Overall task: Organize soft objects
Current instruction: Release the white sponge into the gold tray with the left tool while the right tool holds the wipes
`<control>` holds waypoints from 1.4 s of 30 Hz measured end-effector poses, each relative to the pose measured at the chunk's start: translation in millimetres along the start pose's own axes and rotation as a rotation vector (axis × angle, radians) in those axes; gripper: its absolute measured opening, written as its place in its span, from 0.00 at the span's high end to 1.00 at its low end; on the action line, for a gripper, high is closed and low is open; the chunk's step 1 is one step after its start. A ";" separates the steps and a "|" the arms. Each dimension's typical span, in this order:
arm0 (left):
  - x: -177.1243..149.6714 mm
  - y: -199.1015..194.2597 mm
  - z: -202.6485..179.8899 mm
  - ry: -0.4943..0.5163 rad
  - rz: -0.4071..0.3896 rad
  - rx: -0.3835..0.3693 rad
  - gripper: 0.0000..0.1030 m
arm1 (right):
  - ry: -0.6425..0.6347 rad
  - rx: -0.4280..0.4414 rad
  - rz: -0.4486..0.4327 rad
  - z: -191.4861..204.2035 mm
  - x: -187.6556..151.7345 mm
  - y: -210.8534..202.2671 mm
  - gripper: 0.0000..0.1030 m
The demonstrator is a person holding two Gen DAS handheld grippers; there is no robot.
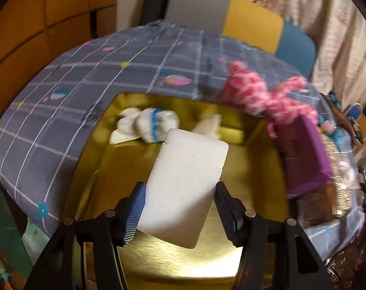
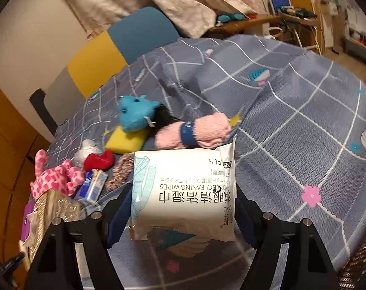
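The left gripper [image 1: 178,207] pinches a white sponge block [image 1: 185,188] between its fingers [image 1: 134,207], holding it over the open gold box [image 1: 173,261]. At the far end of that box lie rolled white socks with a blue stripe [image 1: 149,123]. A pink checked plush toy [image 1: 257,94] hangs over the box's far right rim, with a purple block [image 1: 306,159] just below it.

The right gripper [image 2: 183,207] holds a white pack of cleaning wipes [image 2: 185,191] above the desk, which is covered by a grey-blue checked cloth [image 2: 291,125]; its fingers press on the pack's two sides. Beyond the pack lie a rolled pink towel with a blue band [image 2: 195,133], a blue plush toy [image 2: 137,113] on a yellow sponge [image 2: 127,142], and a red plush piece [image 2: 98,160] farther left.
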State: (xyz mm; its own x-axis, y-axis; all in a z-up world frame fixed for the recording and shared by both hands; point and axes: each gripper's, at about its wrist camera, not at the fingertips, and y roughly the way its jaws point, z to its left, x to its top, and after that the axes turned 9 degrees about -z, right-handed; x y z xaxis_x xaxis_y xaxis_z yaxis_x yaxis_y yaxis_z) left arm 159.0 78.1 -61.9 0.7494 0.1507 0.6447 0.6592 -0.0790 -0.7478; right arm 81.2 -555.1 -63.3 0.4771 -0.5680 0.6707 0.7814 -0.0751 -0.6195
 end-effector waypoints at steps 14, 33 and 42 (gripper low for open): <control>0.7 47.5 41.6 -0.011 0.070 0.071 0.43 | -0.036 0.133 -0.064 83.6 -22.3 -47.9 0.25; -2.7 49.6 64.1 -0.070 0.078 0.014 0.38 | -0.173 0.343 -0.068 221.8 -50.2 -77.1 0.25; 4.0 47.7 70.9 -0.069 0.051 0.005 0.32 | -0.273 0.456 -0.022 292.0 -80.3 -81.3 0.25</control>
State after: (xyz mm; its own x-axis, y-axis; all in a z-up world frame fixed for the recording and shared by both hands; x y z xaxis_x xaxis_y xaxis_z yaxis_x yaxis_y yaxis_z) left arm 189.1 144.8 -106.2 0.7760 0.2137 0.5935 0.6198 -0.0837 -0.7803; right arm 96.8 -264.0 52.4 0.4983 -0.3315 0.8011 0.8590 0.3141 -0.4044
